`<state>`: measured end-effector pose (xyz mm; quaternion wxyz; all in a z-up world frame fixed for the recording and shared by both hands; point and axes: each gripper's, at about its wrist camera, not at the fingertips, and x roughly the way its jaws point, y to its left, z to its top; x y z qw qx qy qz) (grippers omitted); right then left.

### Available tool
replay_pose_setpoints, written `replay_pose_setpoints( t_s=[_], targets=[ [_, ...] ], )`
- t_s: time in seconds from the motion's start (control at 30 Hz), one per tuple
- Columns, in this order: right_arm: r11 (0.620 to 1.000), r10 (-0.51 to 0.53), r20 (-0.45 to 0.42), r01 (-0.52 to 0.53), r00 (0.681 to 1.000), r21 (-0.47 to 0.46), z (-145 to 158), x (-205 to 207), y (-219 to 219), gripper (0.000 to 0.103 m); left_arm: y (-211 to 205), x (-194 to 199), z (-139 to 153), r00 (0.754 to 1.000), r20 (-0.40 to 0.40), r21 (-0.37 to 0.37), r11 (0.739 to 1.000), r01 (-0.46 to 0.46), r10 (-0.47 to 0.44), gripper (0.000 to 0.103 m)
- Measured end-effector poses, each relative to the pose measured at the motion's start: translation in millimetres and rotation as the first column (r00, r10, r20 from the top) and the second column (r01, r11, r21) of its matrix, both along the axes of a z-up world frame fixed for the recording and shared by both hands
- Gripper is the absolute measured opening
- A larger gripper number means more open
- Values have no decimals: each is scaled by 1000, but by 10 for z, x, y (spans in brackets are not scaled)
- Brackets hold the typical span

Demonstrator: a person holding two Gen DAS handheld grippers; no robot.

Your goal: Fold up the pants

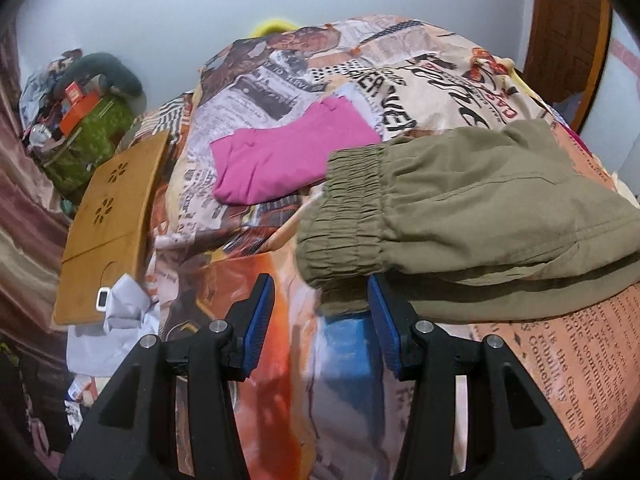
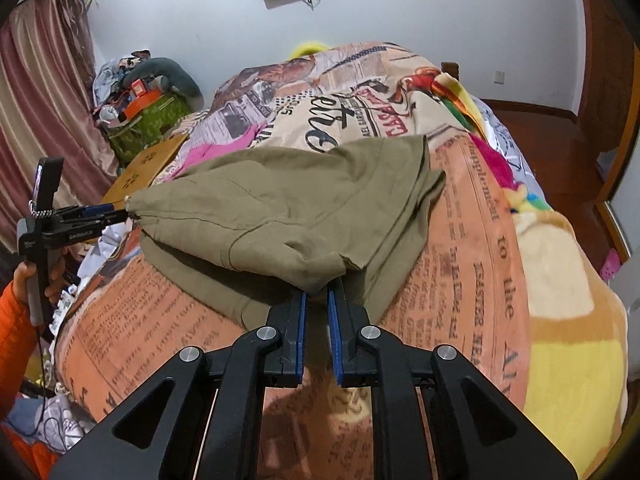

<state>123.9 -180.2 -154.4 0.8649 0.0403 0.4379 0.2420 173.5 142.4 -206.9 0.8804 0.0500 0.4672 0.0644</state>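
The olive green pants (image 1: 480,208) lie folded on the printed bedspread, their elastic waistband (image 1: 344,216) toward the left. In the left wrist view my left gripper (image 1: 320,300) is open, its right pad touching the waistband's lower corner, nothing clamped. In the right wrist view the pants (image 2: 288,208) are doubled over. My right gripper (image 2: 316,300) has its jaws close together on a fold of the pants' near edge. The left gripper (image 2: 116,212) shows at the pants' left corner, held by a hand in an orange sleeve.
A folded pink garment (image 1: 288,160) lies beyond the waistband. A wooden lap tray (image 1: 108,220) rests at the bed's left edge. A green box with clutter (image 1: 88,140) stands by the curtain. A bright blanket (image 2: 560,280) covers the bed's right side.
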Motion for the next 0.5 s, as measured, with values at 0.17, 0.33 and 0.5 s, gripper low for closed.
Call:
replay_pose_setpoints(
  t_s=[0.17, 0.33, 0.5],
  targets=[
    [998, -42, -26, 41, 999, -45, -26, -36, -159, 10, 220, 9, 86, 998, 9, -40, 997, -64, 65, 51],
    [990, -137, -31, 136, 990, -49, 38, 11, -397, 11, 357, 94, 219, 993, 43, -30, 994, -106, 107, 66],
    [986, -166, -44, 165, 985, -21, 104, 93, -407, 40, 398, 342, 272, 993, 48, -54, 993, -109, 111, 78]
  ],
)
